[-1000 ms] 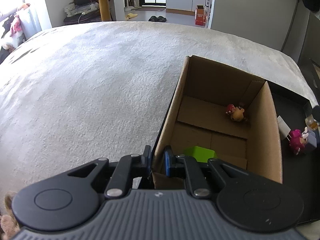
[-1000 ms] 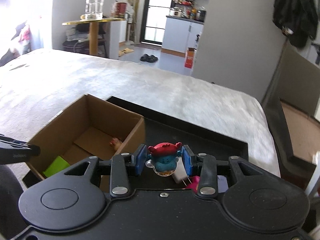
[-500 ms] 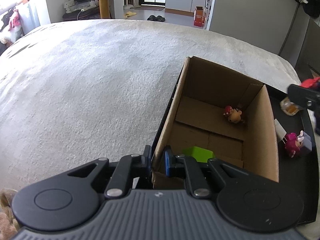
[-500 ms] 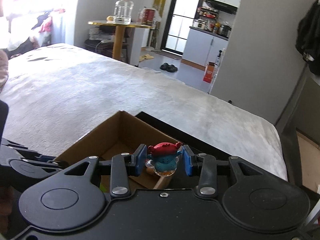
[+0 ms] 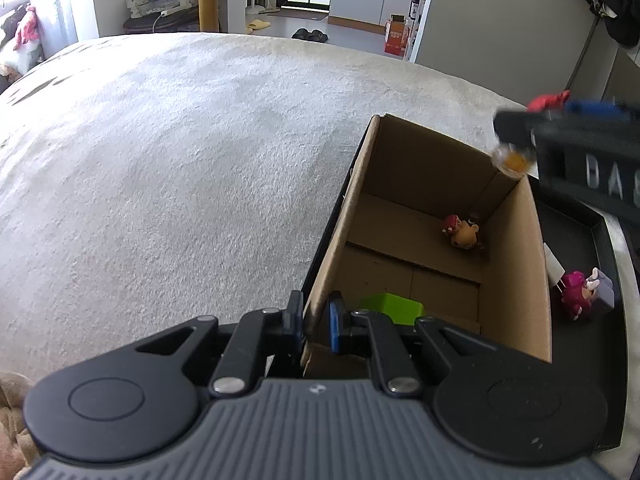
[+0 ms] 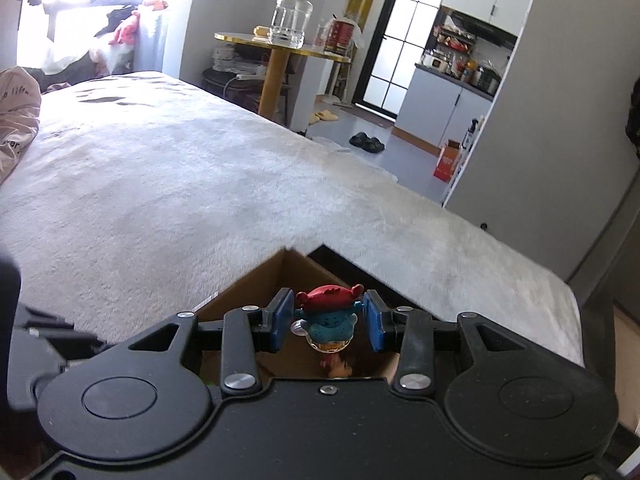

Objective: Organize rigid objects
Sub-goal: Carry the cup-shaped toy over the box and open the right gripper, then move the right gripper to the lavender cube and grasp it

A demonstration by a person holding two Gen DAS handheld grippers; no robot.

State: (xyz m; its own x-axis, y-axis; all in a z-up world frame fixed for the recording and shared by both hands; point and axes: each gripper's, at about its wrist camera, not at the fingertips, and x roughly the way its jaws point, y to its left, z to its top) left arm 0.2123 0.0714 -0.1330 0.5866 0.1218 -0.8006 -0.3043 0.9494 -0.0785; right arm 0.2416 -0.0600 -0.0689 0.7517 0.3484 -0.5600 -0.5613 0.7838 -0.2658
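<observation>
White fuzzy bedding (image 5: 180, 168) spreads out in front of me, with a kitchen doorway and a gold-topped side table (image 6: 280, 46) in the room behind it. On the bedding sits a black tray (image 5: 600, 248), and a cardboard box (image 5: 516, 280) stands in its left part. My left gripper (image 5: 314, 320) is closed on the box's near left wall, one finger outside and one inside, pinching the cardboard edge. Inside the box a green block (image 5: 394, 306) lies near that corner, and a small orange and red figure (image 5: 462, 232) lies at the far right corner. On the tray just right of the box stands a pink figure (image 5: 574, 294) beside a white card (image 5: 554, 268) and a pale grey piece (image 5: 602, 290). My right gripper (image 6: 326, 322) is up above the far end of the box, its blue pads (image 6: 280, 320) set to either side of a little blue figure with a red cap (image 6: 330, 318). The toy hangs between them over the box opening; from the left camera it shows blurred, above the box's far right corner.
</observation>
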